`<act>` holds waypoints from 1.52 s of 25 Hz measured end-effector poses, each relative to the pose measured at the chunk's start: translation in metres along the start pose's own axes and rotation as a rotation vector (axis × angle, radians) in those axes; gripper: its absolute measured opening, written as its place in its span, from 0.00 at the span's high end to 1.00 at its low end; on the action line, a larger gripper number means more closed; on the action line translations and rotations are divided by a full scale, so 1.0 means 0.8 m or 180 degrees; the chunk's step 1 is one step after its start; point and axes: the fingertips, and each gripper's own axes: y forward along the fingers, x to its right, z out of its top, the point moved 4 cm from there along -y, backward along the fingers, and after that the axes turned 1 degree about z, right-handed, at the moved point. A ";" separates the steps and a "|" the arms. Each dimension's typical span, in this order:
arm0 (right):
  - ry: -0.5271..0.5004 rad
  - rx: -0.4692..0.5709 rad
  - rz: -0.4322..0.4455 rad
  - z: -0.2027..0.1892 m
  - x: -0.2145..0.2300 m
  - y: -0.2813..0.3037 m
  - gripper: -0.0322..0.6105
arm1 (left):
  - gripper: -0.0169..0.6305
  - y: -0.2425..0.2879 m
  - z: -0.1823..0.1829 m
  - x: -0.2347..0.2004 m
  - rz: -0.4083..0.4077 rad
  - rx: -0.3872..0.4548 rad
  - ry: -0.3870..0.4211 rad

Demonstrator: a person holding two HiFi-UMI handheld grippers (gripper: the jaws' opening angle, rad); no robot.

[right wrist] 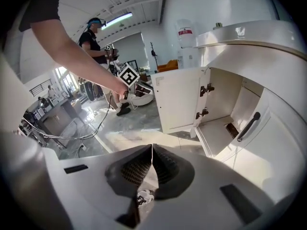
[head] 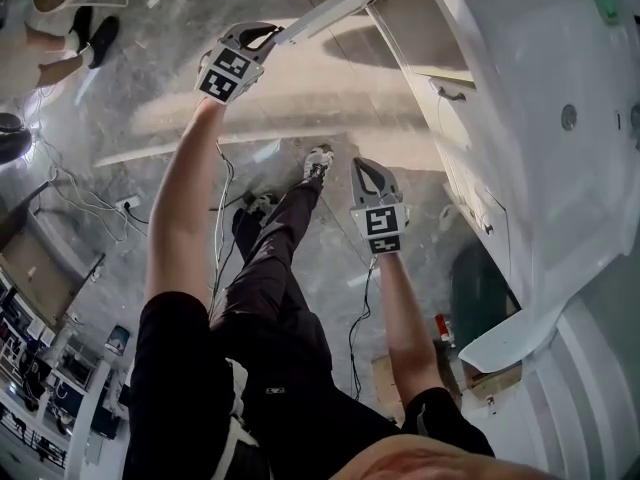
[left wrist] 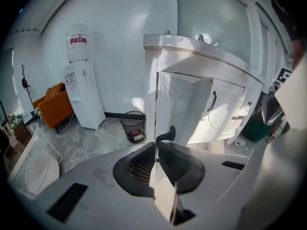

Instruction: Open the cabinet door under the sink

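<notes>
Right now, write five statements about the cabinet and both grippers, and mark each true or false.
1. One cabinet door under the sink stands swung open. True.
2. The right gripper is clamped on that door. False: its jaws are together on nothing, clear of the cabinet.
3. The left gripper is shut on the open door's edge, by its black handle. True.
4. The neighbouring door with the black bar handle is open too. False: it sits closed against the cabinet front.
5. A wastebasket stands on the floor between the water dispenser and the cabinet. True.
</notes>
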 end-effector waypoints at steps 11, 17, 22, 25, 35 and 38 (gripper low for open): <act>-0.0505 -0.0169 0.0024 0.000 -0.020 0.005 0.86 | 0.93 -0.021 -0.015 -0.034 0.0005 -0.0304 0.0208; -0.0398 -0.0098 -0.0021 0.017 -0.029 0.000 0.86 | 0.93 -0.044 -0.043 -0.001 -0.0069 -0.0365 0.0083; -0.0245 0.0046 -0.0204 0.048 -0.029 -0.030 0.86 | 0.93 -0.099 -0.034 0.064 -0.0132 -0.0179 -0.0075; -0.0145 0.0126 -0.0311 0.068 -0.039 -0.062 0.86 | 0.93 -0.143 -0.026 0.113 -0.0243 -0.0079 -0.0130; 0.0543 0.0278 -0.0646 0.054 -0.102 -0.152 0.86 | 0.93 -0.288 0.069 0.210 -0.0409 0.0475 -0.0641; 0.0619 0.0418 -0.0685 0.063 -0.135 -0.178 0.86 | 0.93 -0.328 0.091 0.252 -0.0735 0.0535 -0.0507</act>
